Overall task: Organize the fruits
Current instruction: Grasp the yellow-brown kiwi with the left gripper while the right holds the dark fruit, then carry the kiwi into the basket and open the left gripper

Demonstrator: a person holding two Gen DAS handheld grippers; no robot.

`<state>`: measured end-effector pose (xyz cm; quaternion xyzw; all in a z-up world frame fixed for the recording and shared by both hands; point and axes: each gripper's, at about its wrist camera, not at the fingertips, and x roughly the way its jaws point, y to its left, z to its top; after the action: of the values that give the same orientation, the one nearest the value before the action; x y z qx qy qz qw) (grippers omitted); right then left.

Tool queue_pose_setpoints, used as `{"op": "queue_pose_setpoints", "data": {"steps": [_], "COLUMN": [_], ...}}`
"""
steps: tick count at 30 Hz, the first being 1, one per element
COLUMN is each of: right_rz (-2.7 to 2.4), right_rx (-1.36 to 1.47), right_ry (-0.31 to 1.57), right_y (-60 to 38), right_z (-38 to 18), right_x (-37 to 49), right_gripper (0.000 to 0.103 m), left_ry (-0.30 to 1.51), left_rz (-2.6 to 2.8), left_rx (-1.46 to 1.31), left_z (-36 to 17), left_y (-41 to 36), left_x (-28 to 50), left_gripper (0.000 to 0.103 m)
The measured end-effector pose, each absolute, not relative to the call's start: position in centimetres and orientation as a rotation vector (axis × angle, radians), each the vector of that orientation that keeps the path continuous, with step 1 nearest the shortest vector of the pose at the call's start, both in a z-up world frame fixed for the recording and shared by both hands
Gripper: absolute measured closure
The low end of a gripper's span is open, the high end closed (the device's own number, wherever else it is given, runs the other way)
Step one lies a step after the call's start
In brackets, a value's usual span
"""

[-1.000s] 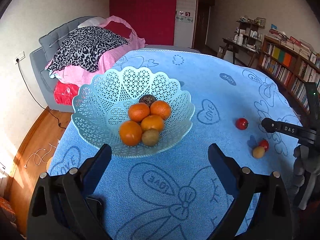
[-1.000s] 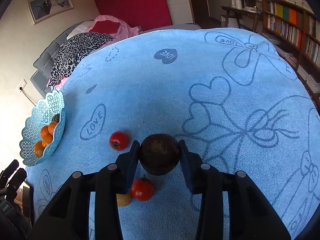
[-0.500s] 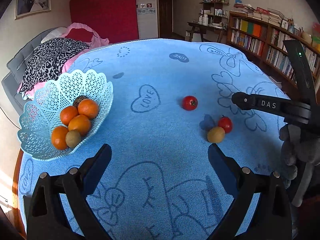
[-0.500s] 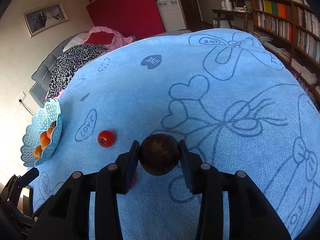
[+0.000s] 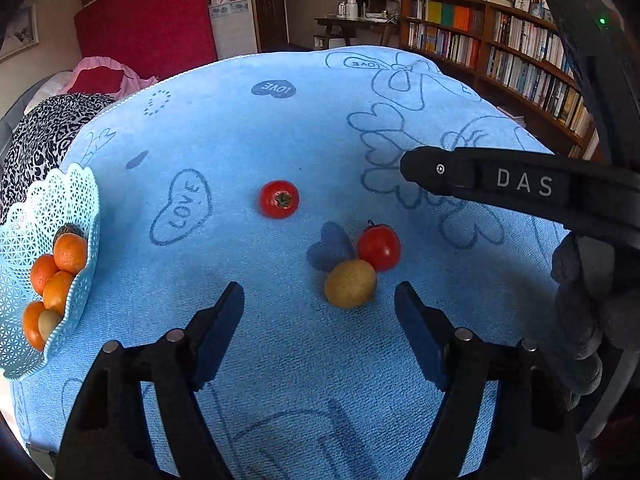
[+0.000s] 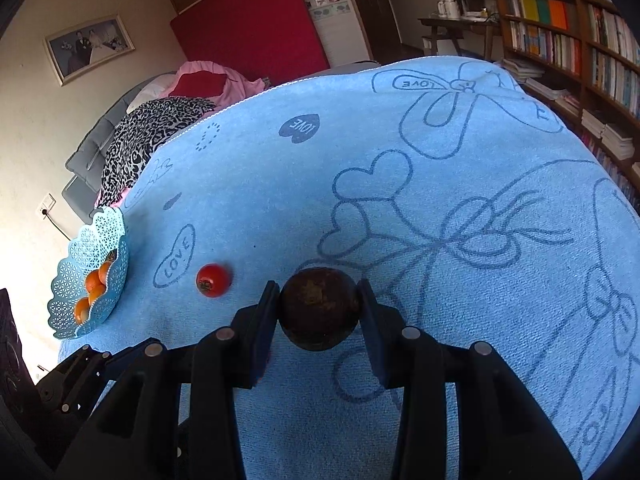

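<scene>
My left gripper (image 5: 319, 312) is open, low over the blue cloth, with a yellow-brown fruit (image 5: 350, 283) just ahead between its fingers. A red tomato (image 5: 379, 247) touches that fruit; another tomato (image 5: 279, 199) lies farther off. The pale blue lattice basket (image 5: 82, 196) with several oranges sits at the left edge. In the right wrist view my right gripper (image 6: 319, 312) is shut on a dark brown round fruit (image 6: 319, 314), held above the cloth. The tomato (image 6: 213, 279) and basket (image 6: 80, 248) lie to its left. The right gripper's body (image 5: 516, 184) shows at the right of the left wrist view.
A blue cloth (image 6: 440, 184) with heart and "LOVE" prints covers the round table. A bed with a leopard-print blanket (image 6: 148, 132) stands behind, bookshelves (image 5: 500, 56) at the right. A gloved hand (image 5: 584, 300) holds the right gripper.
My left gripper swung right from the basket and came up to the yellow-brown fruit and tomatoes. My right gripper rose with the dark fruit, and the two fruits beneath it went out of sight.
</scene>
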<state>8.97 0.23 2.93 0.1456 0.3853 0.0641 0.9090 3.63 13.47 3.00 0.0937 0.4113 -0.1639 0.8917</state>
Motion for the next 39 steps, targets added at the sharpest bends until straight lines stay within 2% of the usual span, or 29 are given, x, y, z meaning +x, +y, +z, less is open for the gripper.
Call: {"op": "queue_pose_setpoints", "data": {"steps": [6,12,26,39], "right_rz": [0.137,0.133,0.123,0.107], "right_rx": [0.293,0.285,0.261,0.229], "right_ry": [0.797,0.8,0.78,0.777], "right_y": [0.6,0.8,0.9,1.6], "right_z": [2.8,2.6,2.9,2.5], "right_x": [9.0,9.0,8.8,8.8], "right_gripper": [0.063,0.063,0.063,0.063], "left_ry": [0.868,0.849,0.721,0.626], "left_rz": [-0.374,-0.417,-0.321,-0.136], "left_rx": [0.158,0.116,0.137,0.045], "left_z": [2.0,2.1,4.7,8.4], "left_y": [13.2,13.7,15.2,22.6], "left_x": [4.3,3.9,1.7,0.4], "left_gripper": [0.049,0.075,0.075,0.075]}}
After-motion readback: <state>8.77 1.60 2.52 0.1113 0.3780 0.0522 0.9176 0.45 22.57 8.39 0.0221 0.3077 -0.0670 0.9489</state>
